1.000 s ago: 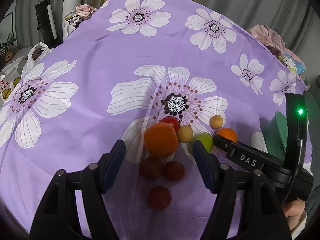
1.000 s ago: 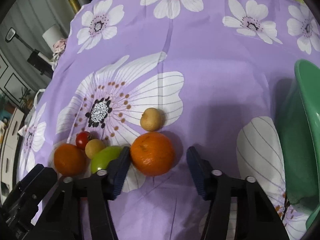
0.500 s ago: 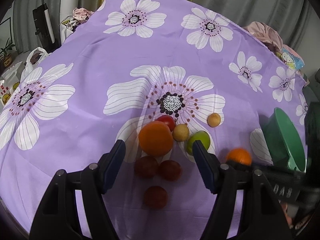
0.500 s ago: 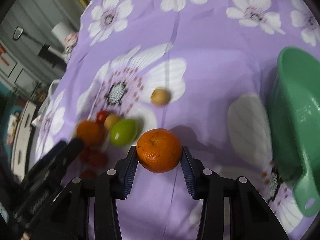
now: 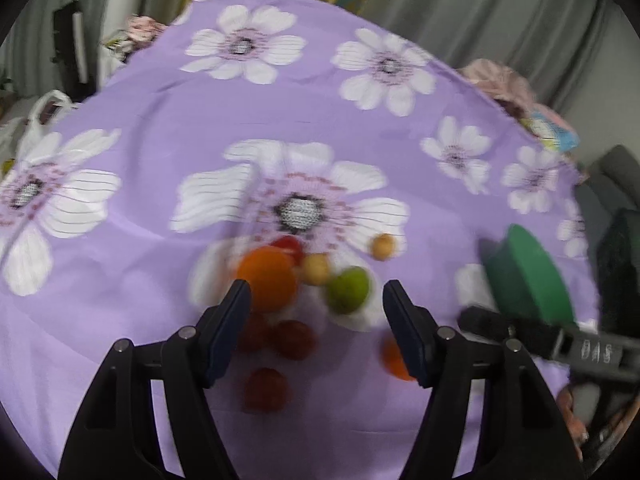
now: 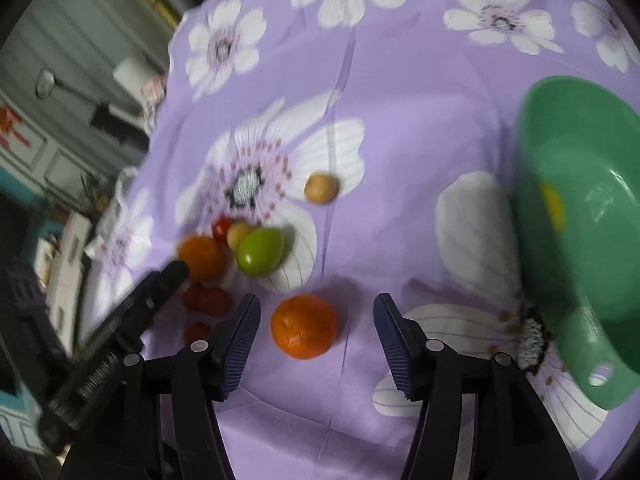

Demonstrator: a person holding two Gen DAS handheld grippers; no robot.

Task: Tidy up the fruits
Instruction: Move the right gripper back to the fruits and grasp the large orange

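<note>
Orange fruit: the mandarin (image 6: 304, 327) that my right tool (image 6: 316, 320) was clamping half a second ago now lies loose on the purple cloth (image 6: 400, 80), between the spread fingers and touching neither.
Right tool: released, jaws wide apart, nothing held.
Left tool (image 5: 316, 316): also wide open and empty, hanging over the cluster of fruit; its view is blurred, so finer detail is lost.
Green bowl (image 6: 580, 184): on the right, well apart from the mandarin, with something yellow (image 6: 552, 204) inside; I cannot tell what it is.
Cluster: a bigger orange (image 6: 202, 258), a green fruit (image 6: 260, 252), a small red one (image 6: 221, 227), a tan one (image 6: 239, 233) and dark red ones (image 6: 206, 300) sit to the left, with one tan fruit (image 6: 321, 188) alone farther off.
Meaning: the mandarin never reached the bowl. I judge it a slip or a regrasp, so that fruit remains to be picked up again.
</note>
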